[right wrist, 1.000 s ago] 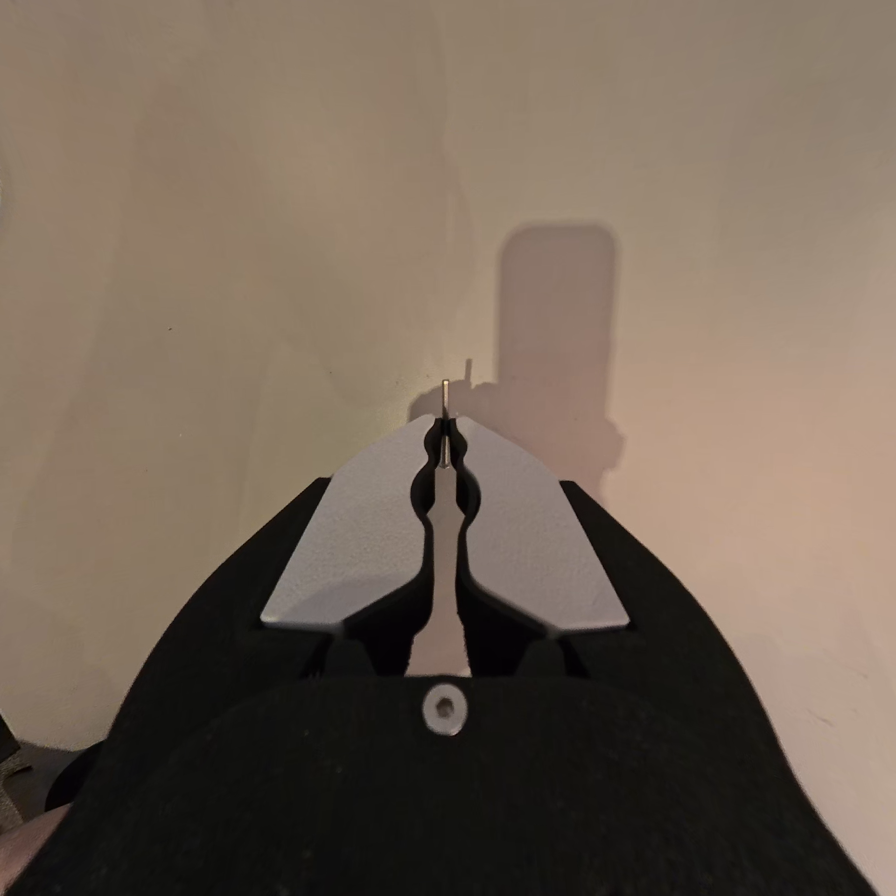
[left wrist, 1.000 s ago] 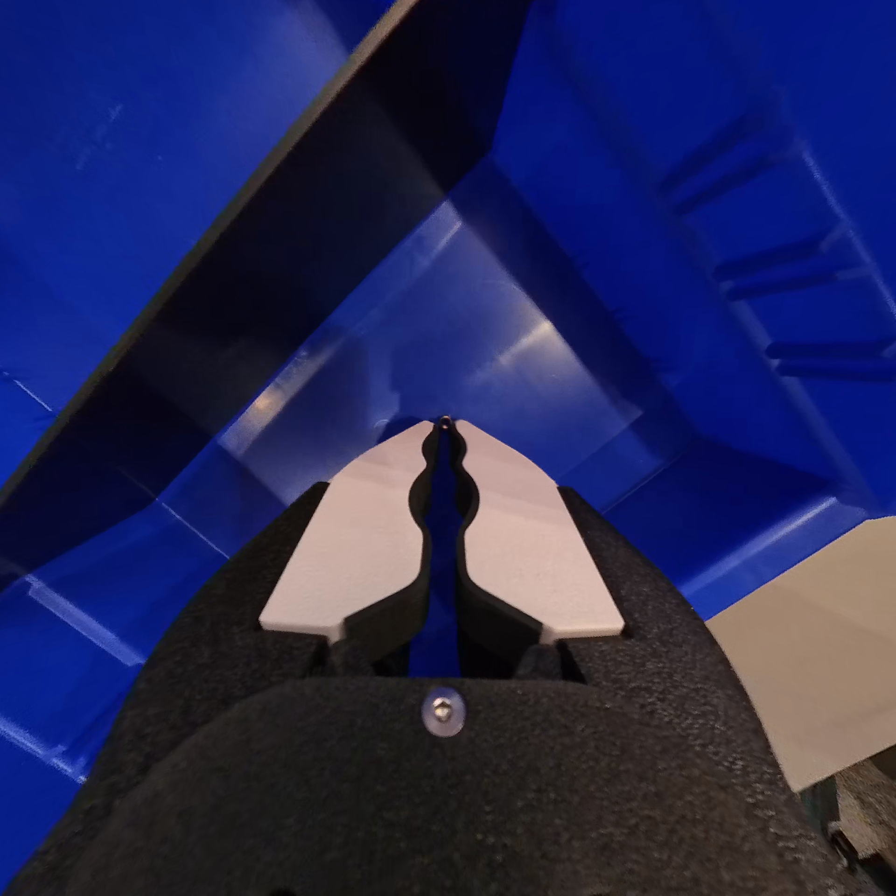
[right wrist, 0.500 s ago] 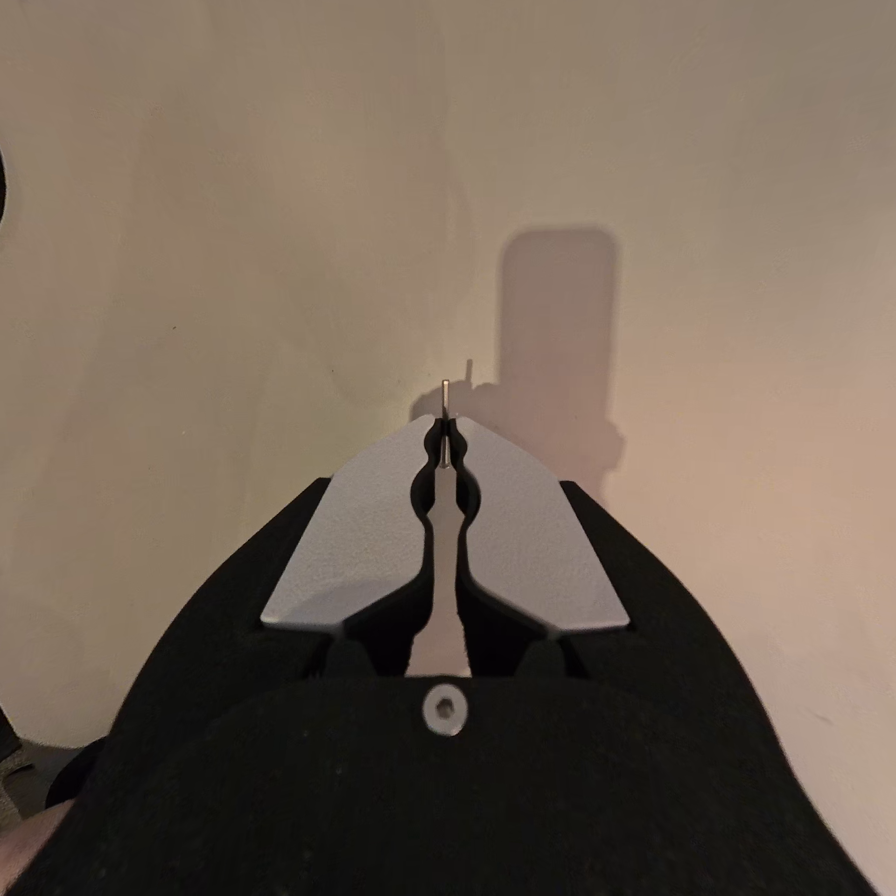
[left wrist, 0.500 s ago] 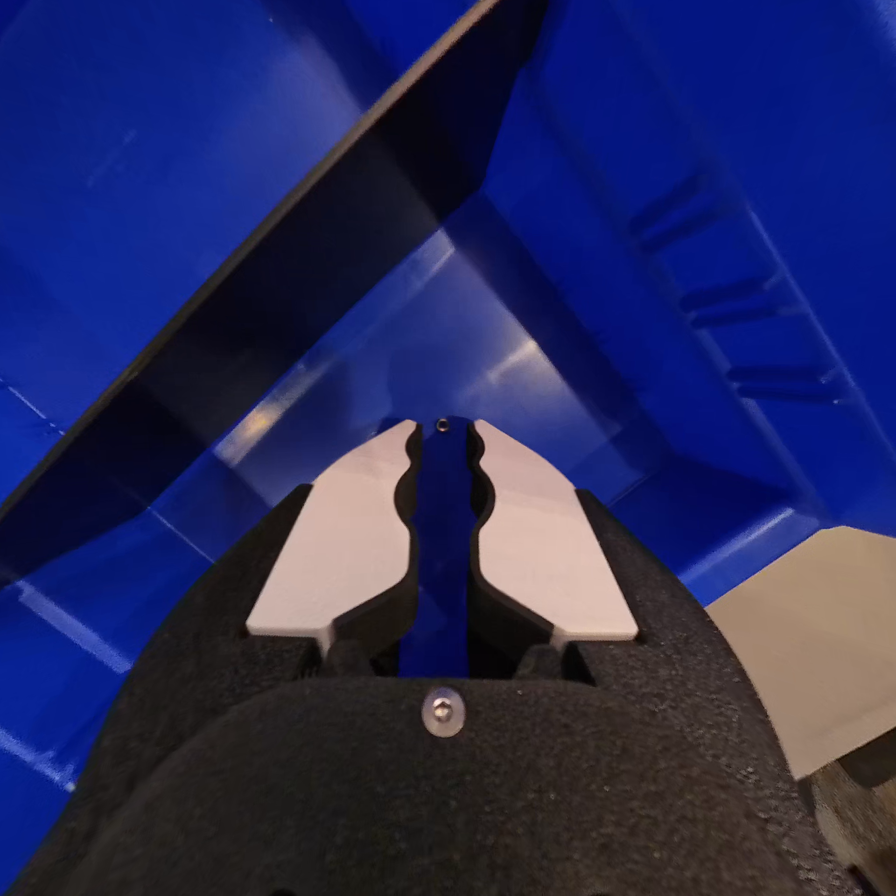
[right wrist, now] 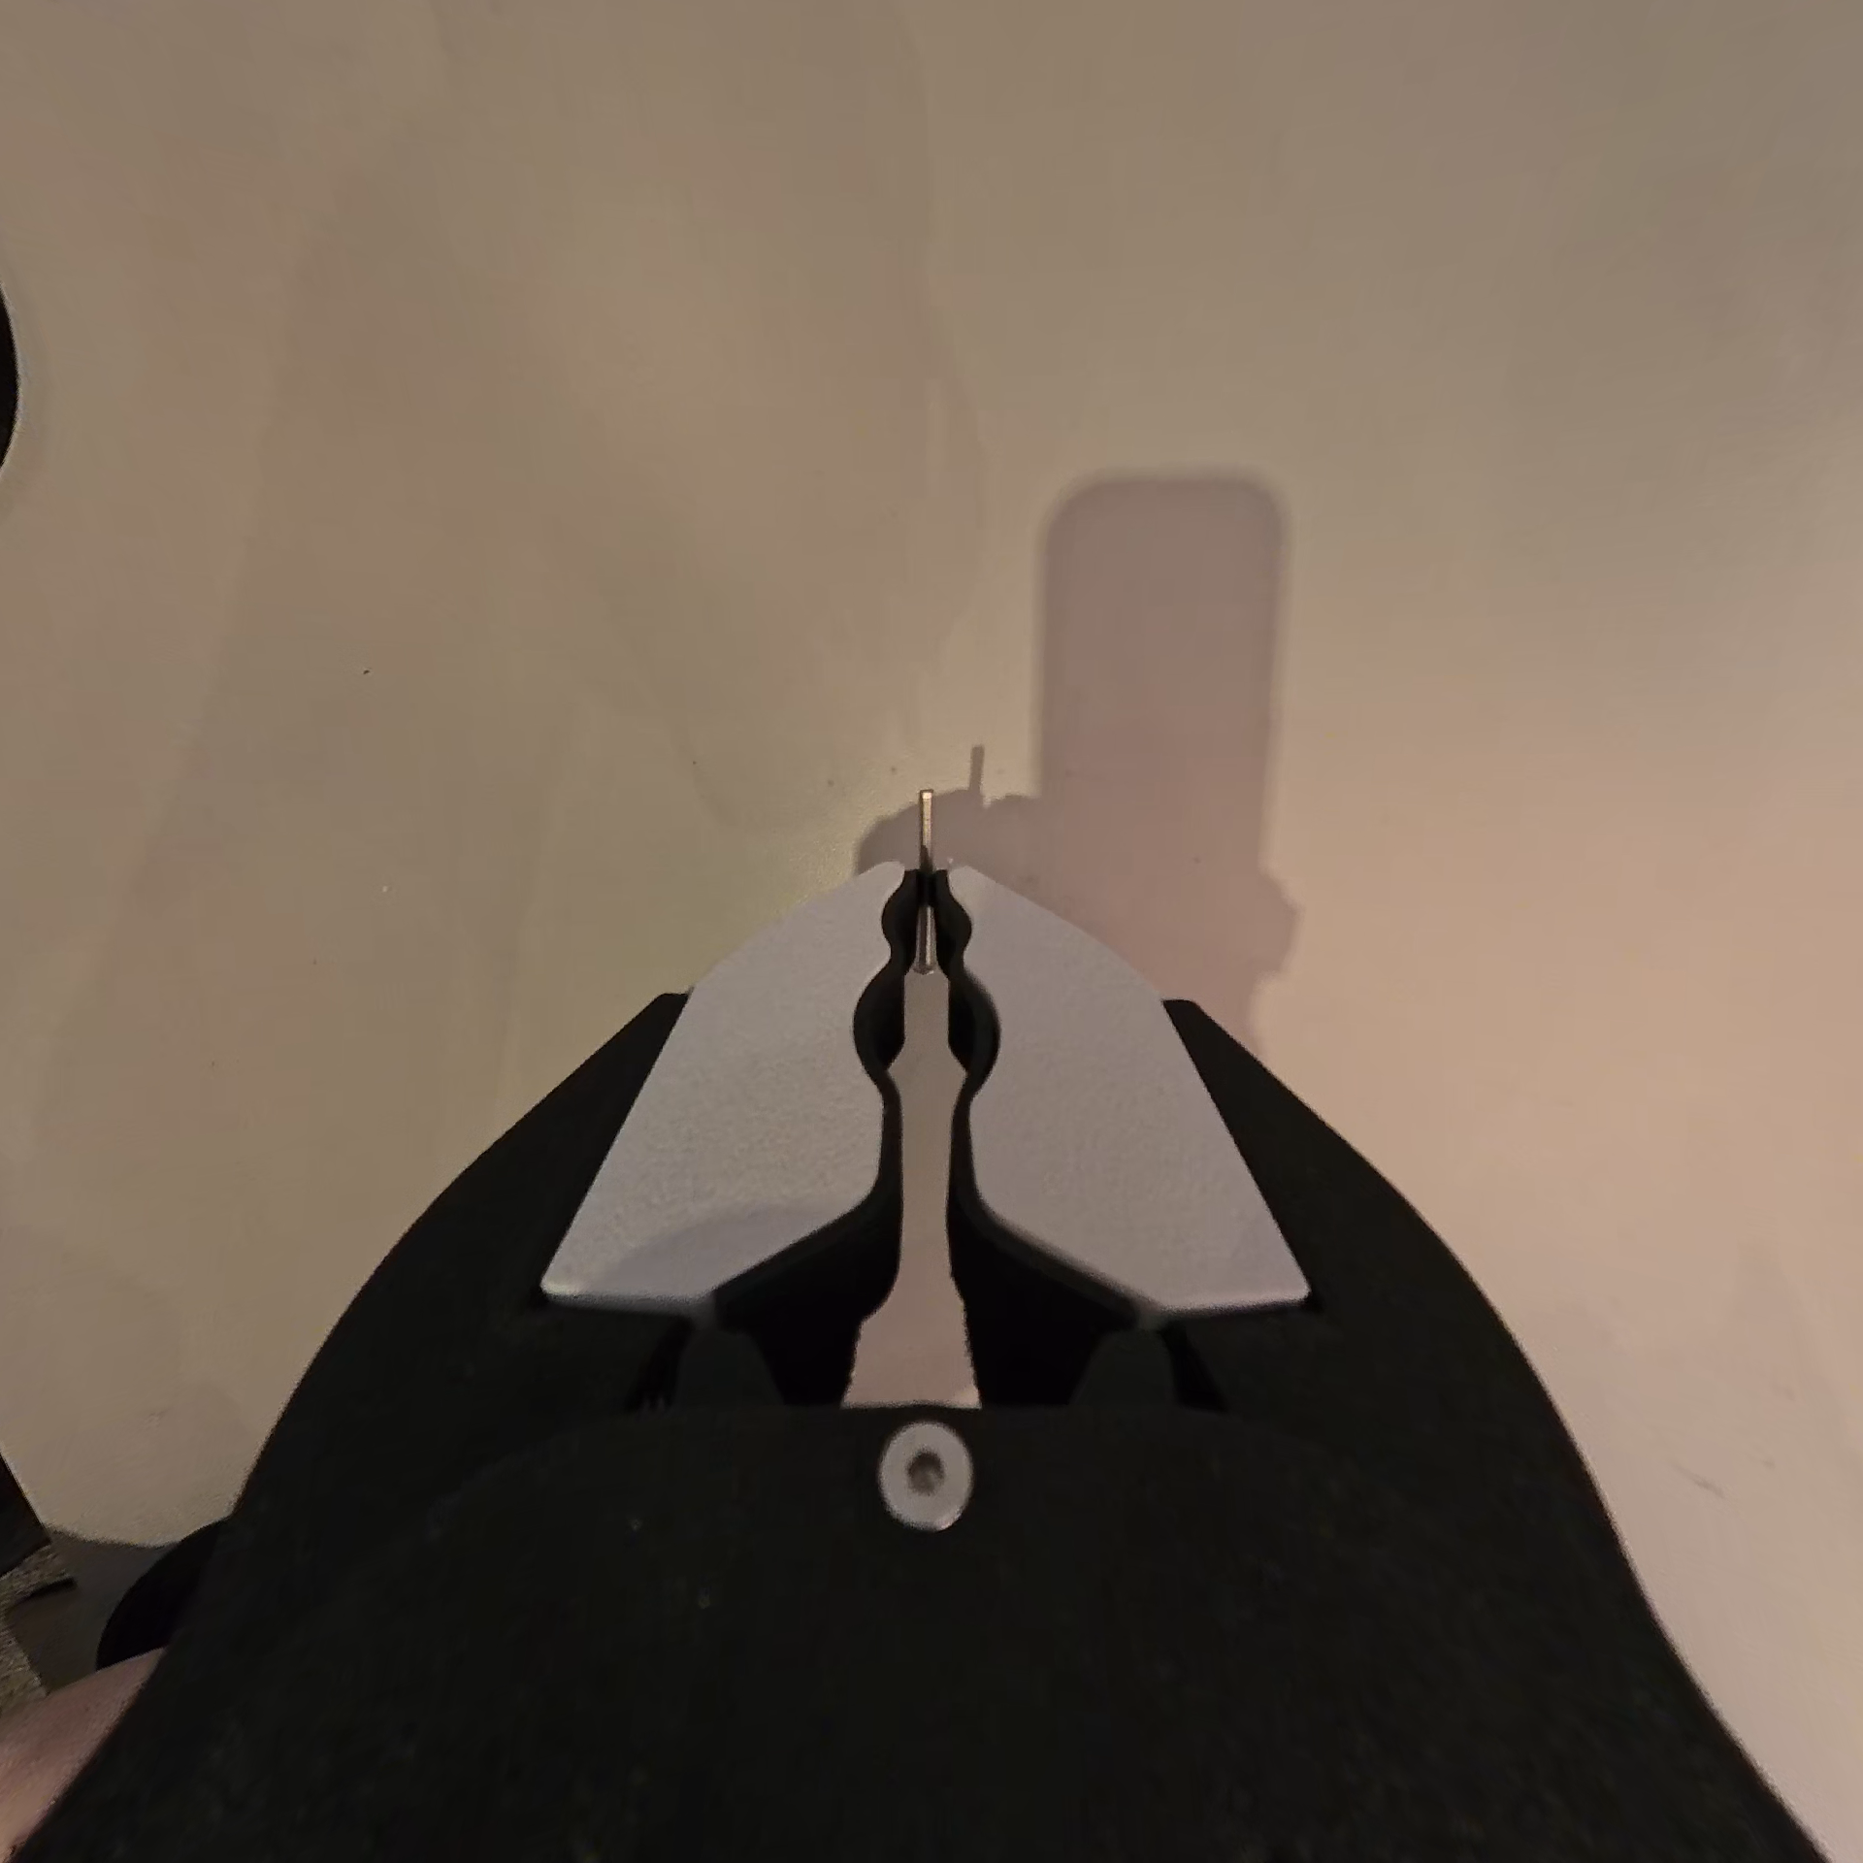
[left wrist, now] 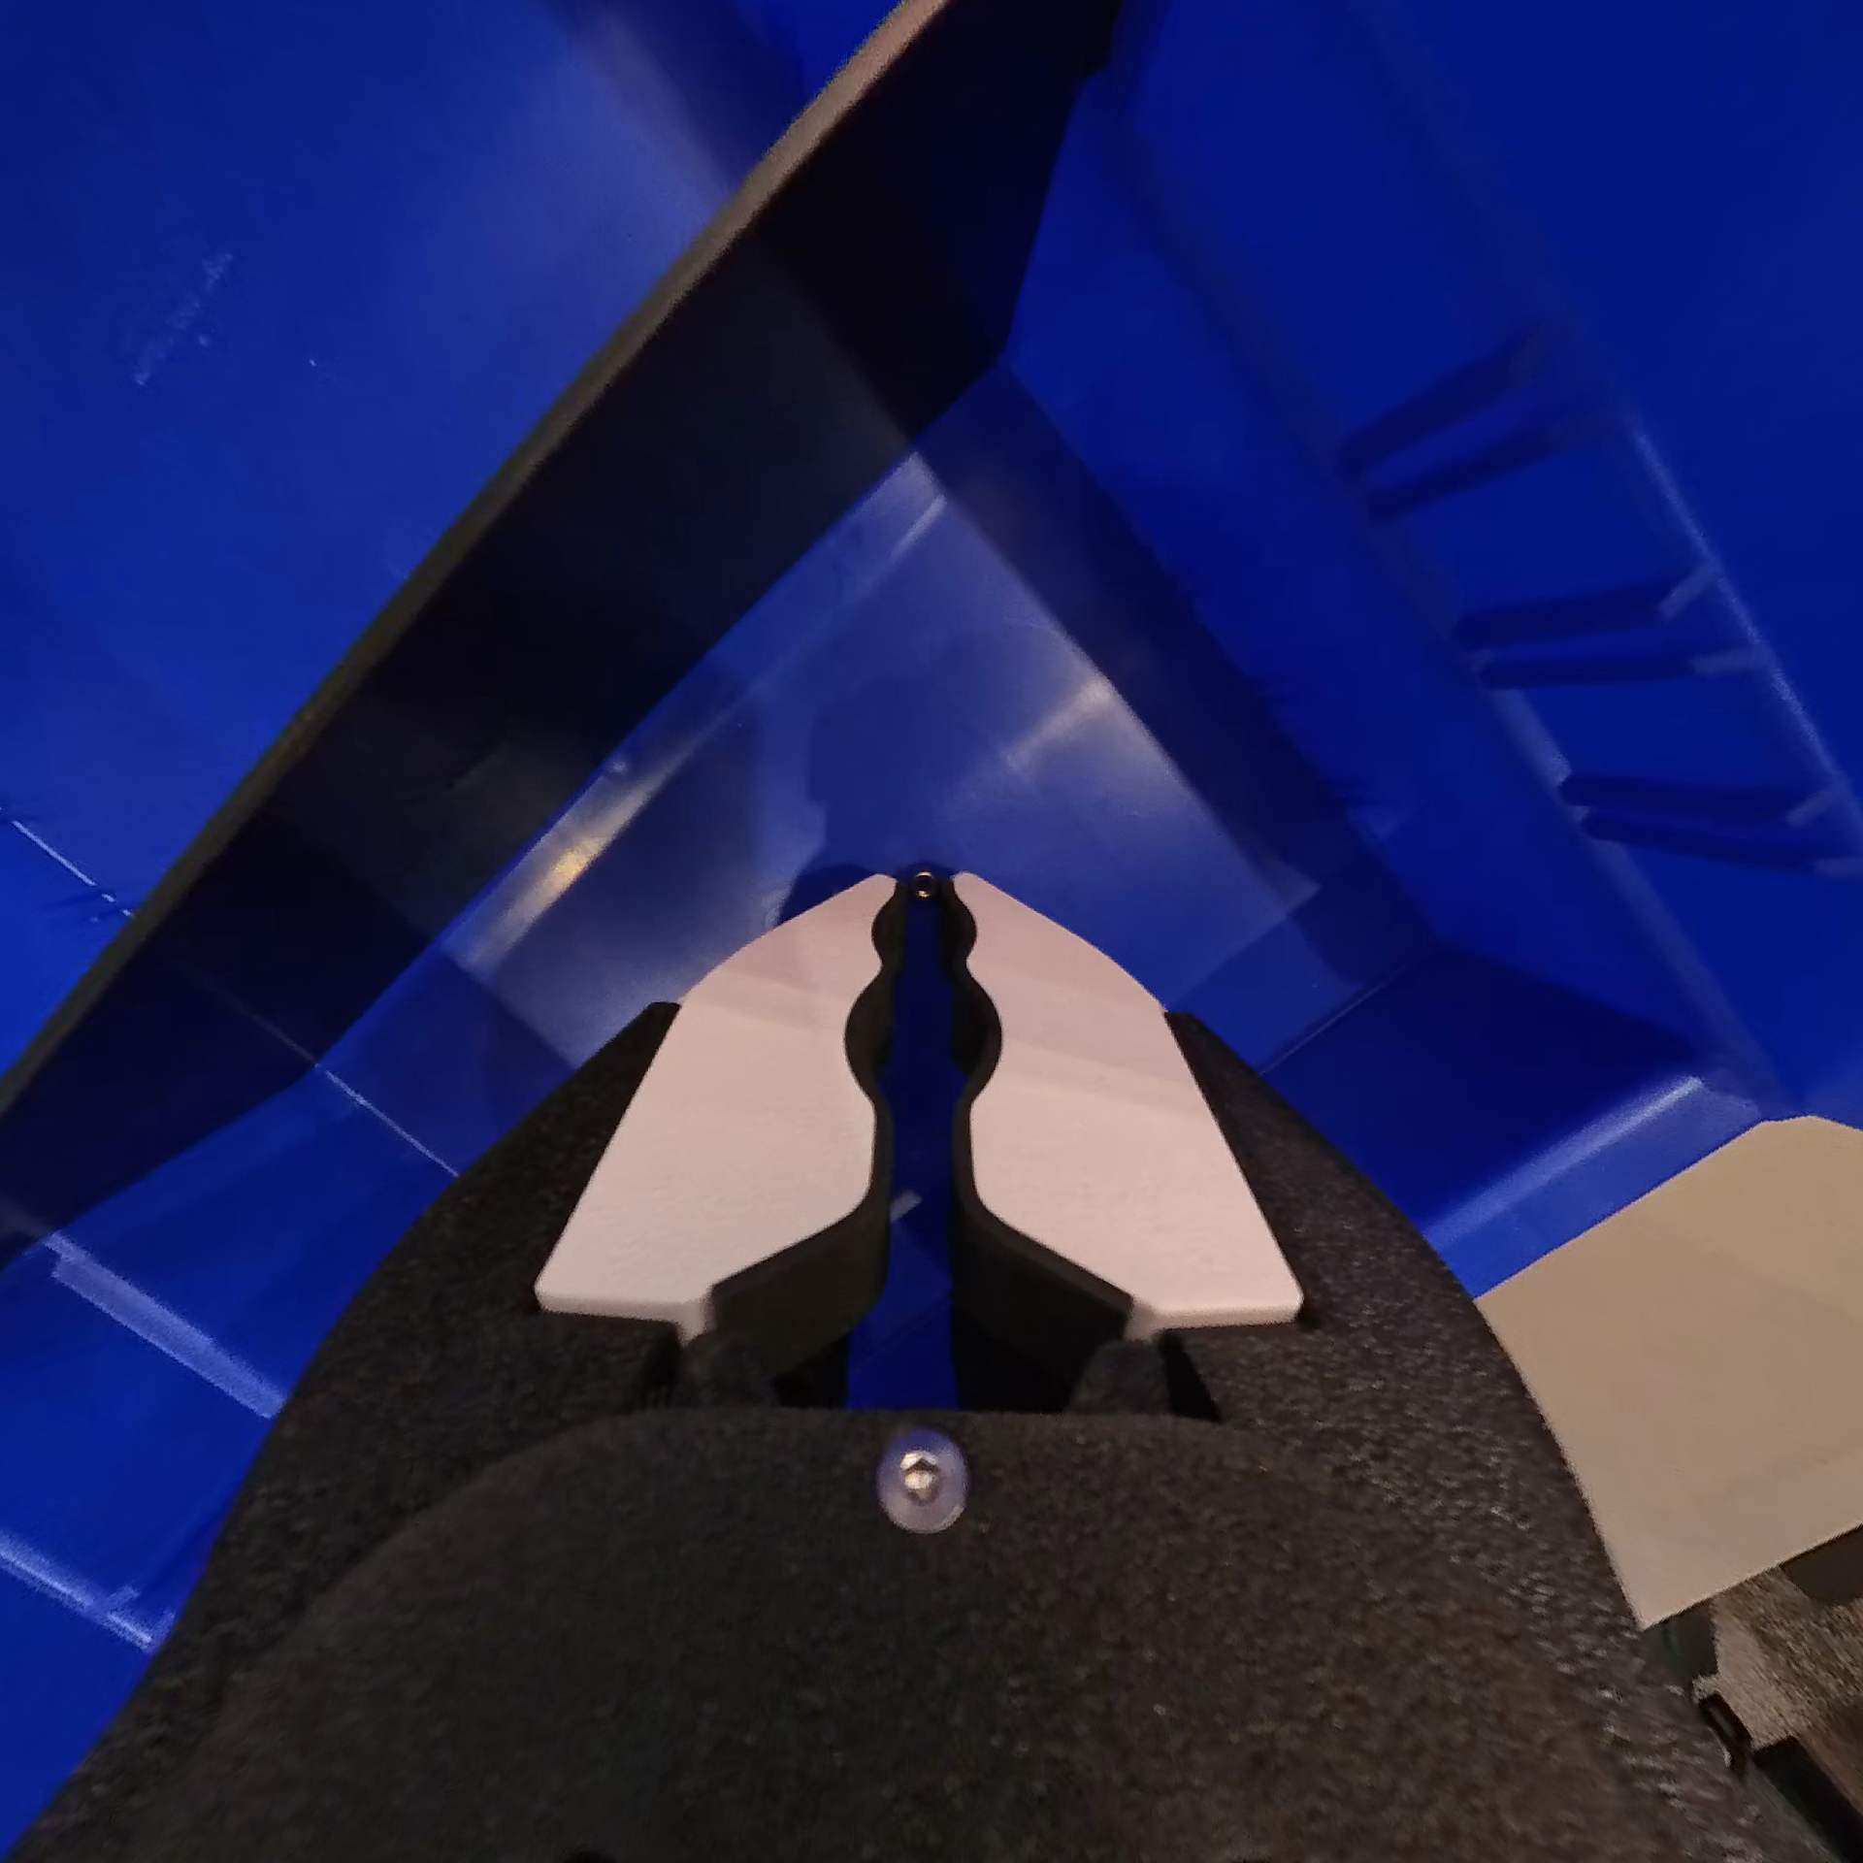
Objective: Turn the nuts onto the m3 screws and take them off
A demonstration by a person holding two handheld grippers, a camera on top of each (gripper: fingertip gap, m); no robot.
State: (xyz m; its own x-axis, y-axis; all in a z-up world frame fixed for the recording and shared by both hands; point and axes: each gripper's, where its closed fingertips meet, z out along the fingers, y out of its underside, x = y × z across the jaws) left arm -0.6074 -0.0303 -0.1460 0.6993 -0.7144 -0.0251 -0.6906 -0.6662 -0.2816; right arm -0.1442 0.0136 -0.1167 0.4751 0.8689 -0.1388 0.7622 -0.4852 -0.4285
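Small ring (left wrist: 921,887) over blue bin (left wrist: 1411,302)

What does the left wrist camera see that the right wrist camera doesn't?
Only the left view shows a blue plastic bin, with the left gripper pinching a tiny metal ring at its tips. Only the right view shows a plain beige surface and the right gripper clamped on a thin metal pin. Both show nearly closed jaws holding something small.

Dim warm light, plain beige tabletop (right wrist: 504,504) carrying soft shadows, glossy blue bin wall (left wrist: 1411,202) reflecting highlights beside it.
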